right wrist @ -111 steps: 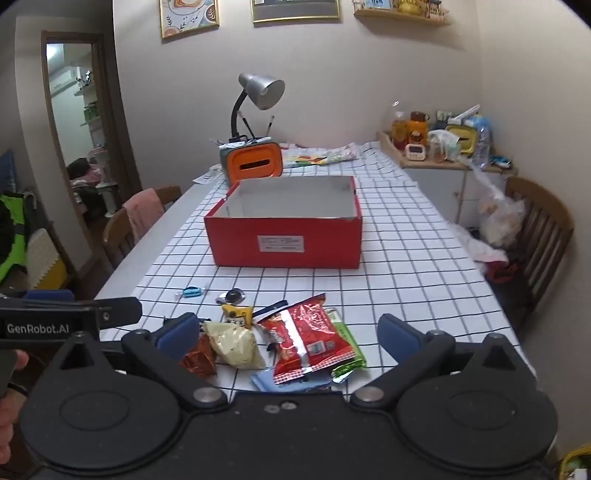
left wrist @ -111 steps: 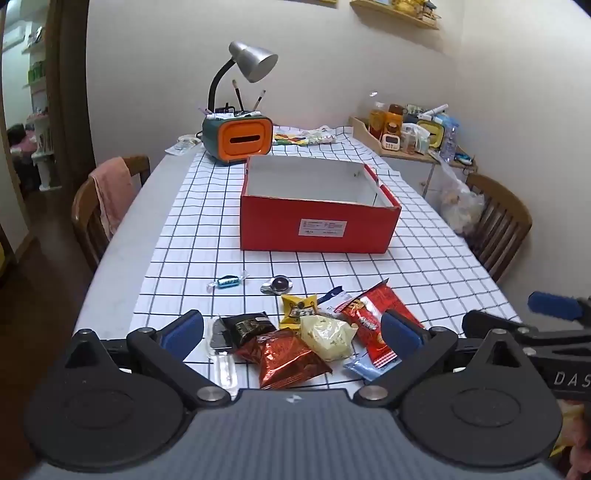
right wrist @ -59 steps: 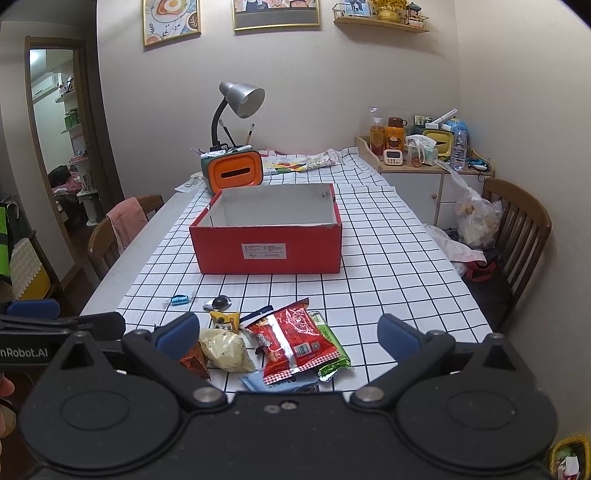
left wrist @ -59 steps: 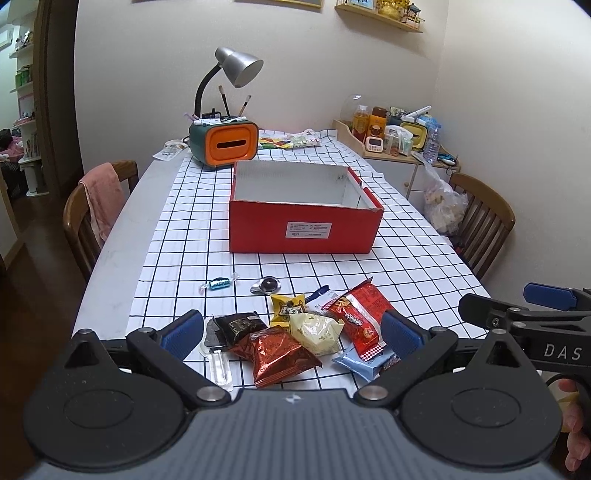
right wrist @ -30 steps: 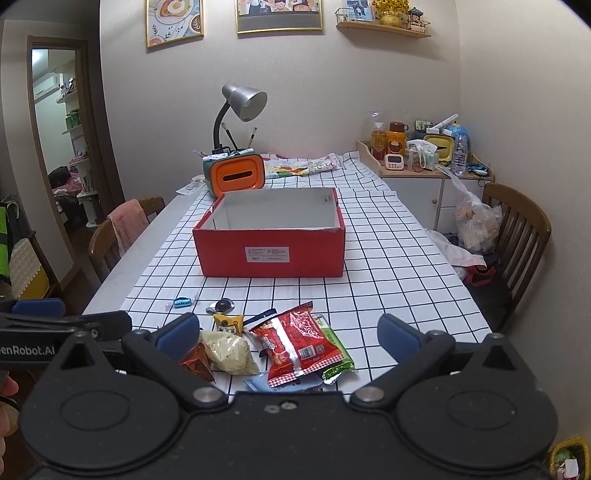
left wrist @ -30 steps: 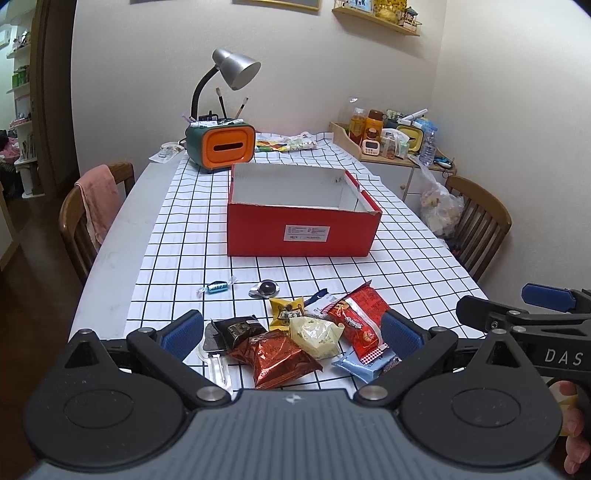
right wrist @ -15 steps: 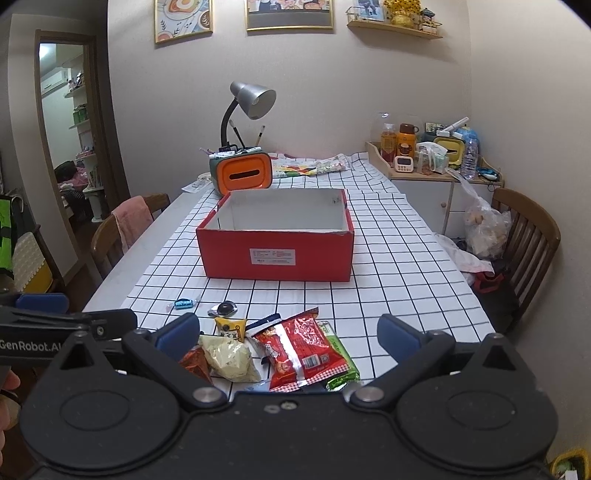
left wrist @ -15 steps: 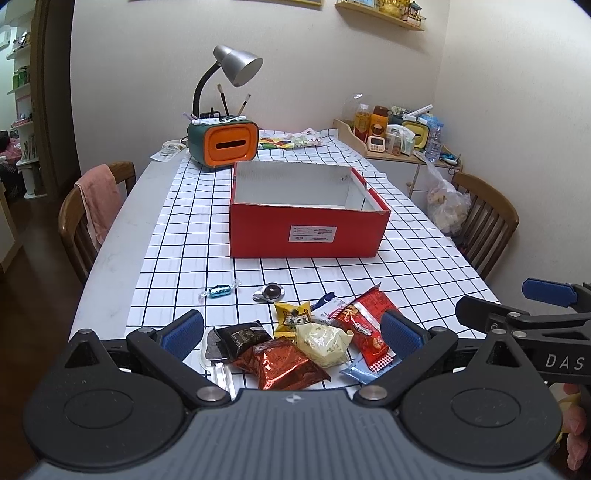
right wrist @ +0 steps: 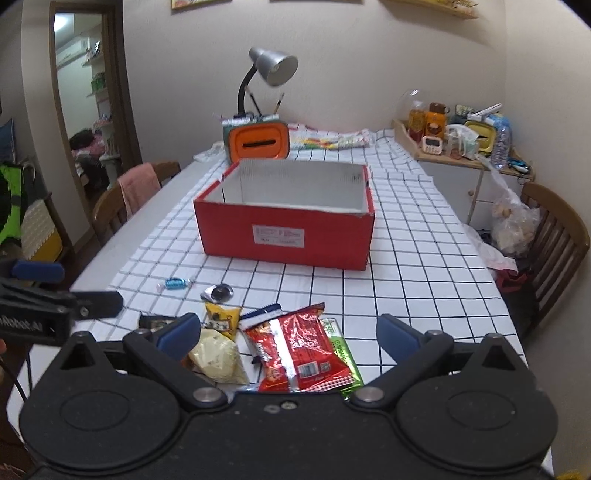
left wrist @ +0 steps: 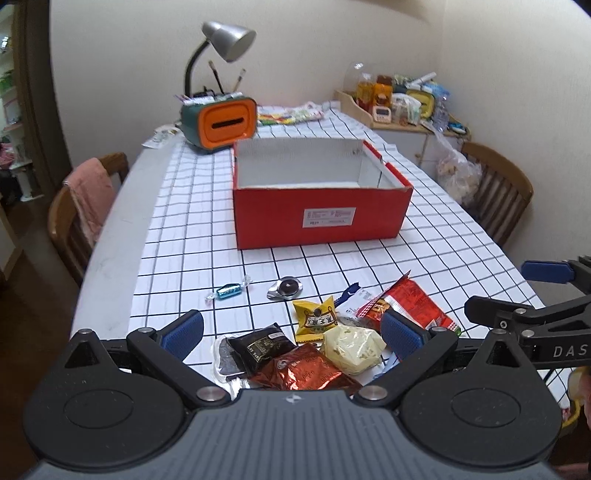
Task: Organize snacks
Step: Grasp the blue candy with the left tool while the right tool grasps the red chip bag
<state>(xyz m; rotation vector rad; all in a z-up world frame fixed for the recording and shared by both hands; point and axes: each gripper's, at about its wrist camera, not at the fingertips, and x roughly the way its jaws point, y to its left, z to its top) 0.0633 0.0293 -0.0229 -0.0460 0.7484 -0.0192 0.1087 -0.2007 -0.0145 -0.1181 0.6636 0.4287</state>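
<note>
An open red box point(left wrist: 321, 218) point(right wrist: 286, 230) with a white inside stands mid-table and looks bare inside. Snacks lie in a loose pile at the near edge: a red chip bag point(right wrist: 297, 349) point(left wrist: 410, 301), a pale yellow pack point(left wrist: 352, 349) point(right wrist: 218, 356), a copper-red foil pack point(left wrist: 301, 373), a black pack point(left wrist: 260, 347), a small yellow pack point(left wrist: 316, 319) point(right wrist: 221, 317), a green pack point(right wrist: 341, 350). A blue candy point(left wrist: 227, 291) point(right wrist: 175, 283) and a silver-wrapped sweet point(left wrist: 286, 287) point(right wrist: 219, 292) lie apart. My left gripper point(left wrist: 291, 334) and right gripper point(right wrist: 286, 332) hover open over the pile.
An orange and green desk organizer point(left wrist: 221, 123) with a grey lamp point(left wrist: 229, 35) stands behind the box. Wooden chairs point(left wrist: 79, 210) point(right wrist: 554, 240) flank the table. A side cabinet with bottles point(right wrist: 458, 142) is at the far right. The checked cloth point(right wrist: 417, 280) covers the table.
Both grippers have come lower and closer to the snack pile and tilted down a little. The snacks and the box lie where they were.
</note>
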